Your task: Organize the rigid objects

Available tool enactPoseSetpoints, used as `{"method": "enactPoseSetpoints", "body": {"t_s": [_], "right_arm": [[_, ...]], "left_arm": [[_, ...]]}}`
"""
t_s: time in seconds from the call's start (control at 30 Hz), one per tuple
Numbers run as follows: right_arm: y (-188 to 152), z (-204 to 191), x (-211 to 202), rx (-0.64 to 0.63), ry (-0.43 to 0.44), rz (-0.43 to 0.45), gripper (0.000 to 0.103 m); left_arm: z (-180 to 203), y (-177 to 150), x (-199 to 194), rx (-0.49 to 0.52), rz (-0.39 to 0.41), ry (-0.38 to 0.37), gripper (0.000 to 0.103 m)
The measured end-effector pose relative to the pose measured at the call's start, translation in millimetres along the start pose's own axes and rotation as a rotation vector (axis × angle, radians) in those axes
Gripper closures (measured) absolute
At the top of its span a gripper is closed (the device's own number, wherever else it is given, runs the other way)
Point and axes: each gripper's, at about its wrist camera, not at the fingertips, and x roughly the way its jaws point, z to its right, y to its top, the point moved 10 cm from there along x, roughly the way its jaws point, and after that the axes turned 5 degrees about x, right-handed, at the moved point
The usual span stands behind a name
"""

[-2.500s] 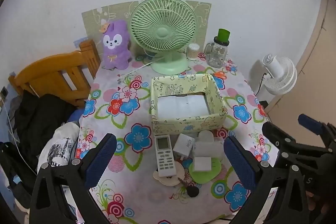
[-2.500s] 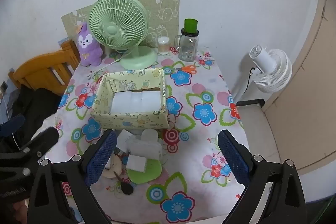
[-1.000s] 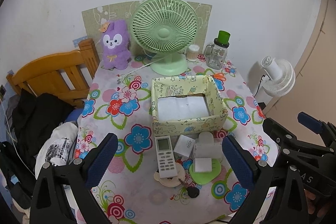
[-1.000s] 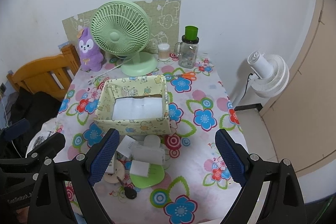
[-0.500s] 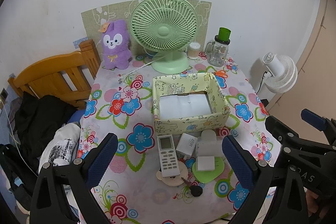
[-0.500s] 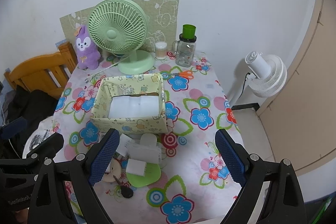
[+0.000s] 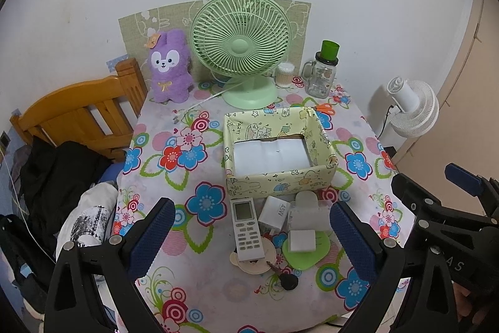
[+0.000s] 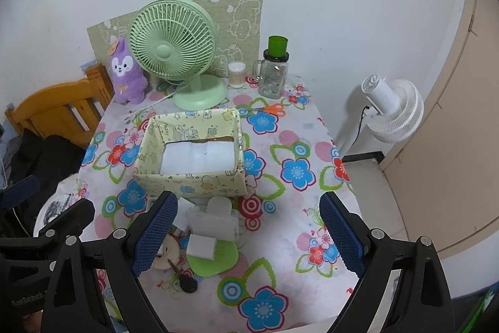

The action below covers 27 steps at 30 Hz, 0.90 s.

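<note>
A yellow patterned box [image 7: 279, 177] [image 8: 190, 181] stands mid-table with a white lining inside. In front of it lie a white remote [image 7: 247, 230], a white charger block [image 7: 274, 213], a clear plastic case [image 7: 307, 213] [image 8: 215, 219], a white cube on a green leaf-shaped coaster [image 7: 301, 241] [image 8: 201, 247], a round coaster [image 7: 252, 266] and a black key [image 7: 287, 280] [image 8: 185, 283]. My left gripper [image 7: 249, 234] is open and empty, held above the near table edge. My right gripper [image 8: 248, 234] is open and empty, also above the near edge.
At the back stand a green desk fan [image 7: 241, 47], a purple plush toy [image 7: 170, 67], a cotton swab jar [image 7: 284, 74], a glass jar with green lid [image 7: 321, 74] and orange scissors [image 8: 269, 109]. A wooden chair [image 7: 78, 114] is left, a white floor fan [image 8: 394, 111] right.
Both grippers have shifted only slightly over the table and stay open. The objects on the table have not moved.
</note>
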Motion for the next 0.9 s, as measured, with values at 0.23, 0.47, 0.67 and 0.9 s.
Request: {"method": "enactPoseSetpoints", "body": {"t_s": [0.23, 0.47, 0.67, 0.9], "right_arm": [[-3.2, -0.7, 0.9, -0.001, 0.006, -0.010, 0.009], [-2.0, -3.9, 3.6, -0.010, 0.011, -0.015, 0.009], [0.3, -5.3, 9.4, -0.010, 0.011, -0.025, 0.009], [1.7, -6.7, 23.3, -0.009, 0.017, -0.049, 0.009]], "left_arm": [[-1.5, -2.7, -2.3, -0.011, -0.011, -0.002, 0.003], [-7.8, 0.1, -0.4, -0.027, -0.023, -0.004, 0.003], [-11.2, 1.1, 7.0, -0.033, -0.037, -0.003, 0.003], [-12.5, 2.6, 17.4, -0.038, -0.047, 0.001, 0.003]]}}
